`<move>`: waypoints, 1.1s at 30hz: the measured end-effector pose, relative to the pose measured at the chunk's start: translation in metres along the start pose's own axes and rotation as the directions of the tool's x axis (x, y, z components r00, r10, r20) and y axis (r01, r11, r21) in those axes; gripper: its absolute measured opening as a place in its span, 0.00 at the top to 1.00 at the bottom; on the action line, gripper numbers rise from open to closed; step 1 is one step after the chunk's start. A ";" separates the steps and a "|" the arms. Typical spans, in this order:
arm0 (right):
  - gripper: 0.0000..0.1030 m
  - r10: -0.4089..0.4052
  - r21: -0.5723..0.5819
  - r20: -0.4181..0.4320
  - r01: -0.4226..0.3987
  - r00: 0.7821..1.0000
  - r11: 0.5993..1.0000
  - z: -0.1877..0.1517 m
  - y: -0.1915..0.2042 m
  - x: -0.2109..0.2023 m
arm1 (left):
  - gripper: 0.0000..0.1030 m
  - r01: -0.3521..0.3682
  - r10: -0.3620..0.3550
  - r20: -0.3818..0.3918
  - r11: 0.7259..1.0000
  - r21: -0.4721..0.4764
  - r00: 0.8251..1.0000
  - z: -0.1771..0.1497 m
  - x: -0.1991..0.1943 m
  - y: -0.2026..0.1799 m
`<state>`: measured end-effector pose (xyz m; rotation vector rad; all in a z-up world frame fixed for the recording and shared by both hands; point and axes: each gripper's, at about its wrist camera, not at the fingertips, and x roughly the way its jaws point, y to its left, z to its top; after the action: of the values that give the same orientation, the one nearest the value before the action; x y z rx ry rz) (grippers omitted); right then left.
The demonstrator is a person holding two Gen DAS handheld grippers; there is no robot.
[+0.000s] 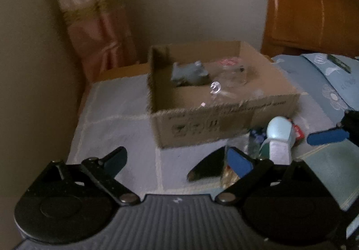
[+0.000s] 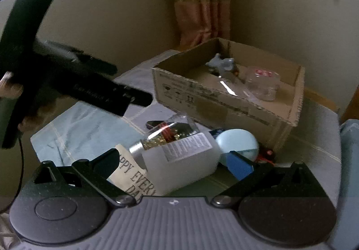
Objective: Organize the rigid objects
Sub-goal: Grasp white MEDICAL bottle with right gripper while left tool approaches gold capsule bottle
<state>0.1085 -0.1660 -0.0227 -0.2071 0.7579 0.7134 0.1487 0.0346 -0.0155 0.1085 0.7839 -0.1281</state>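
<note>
Both grippers (image 1: pixel 177 160) (image 2: pixel 177 160) wide open, empty.

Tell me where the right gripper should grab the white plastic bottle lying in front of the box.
Probably across the white bottle's flat-sided body, below the label. It lies on its side directly ahead of the open right gripper, its width between the fingers, so a straight forward approach should do.

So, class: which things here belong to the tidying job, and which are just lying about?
Job:
- cardboard box
- grey toy and clear jar, both in the box
- white tub
- pale blue ball
- glittery bottle
- right claw, open over the pile
- left claw, open

Lying about:
- curtain
- headboard
- bedspread
</note>
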 end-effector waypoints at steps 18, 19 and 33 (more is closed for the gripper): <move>0.00 0.022 -0.014 -0.052 -0.023 0.998 1.000 0.025 0.001 0.052 | 0.03 -0.078 0.068 -0.066 0.985 -0.154 0.995 -0.045 -0.005 0.033; 0.00 0.022 -0.018 -0.055 -0.023 0.998 1.000 0.024 0.001 0.051 | 0.03 -0.077 0.067 -0.065 0.984 -0.160 0.996 -0.045 -0.005 0.034; 0.00 0.021 -0.030 -0.167 -0.027 0.986 0.999 -0.023 0.016 0.014 | 0.03 -0.035 0.028 -0.051 0.988 -0.149 0.998 -0.049 -0.014 0.028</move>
<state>0.0922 -0.1560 -0.0481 -0.2904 0.9100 0.7379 0.1093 0.0698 -0.0384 -0.0186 0.8377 -0.0359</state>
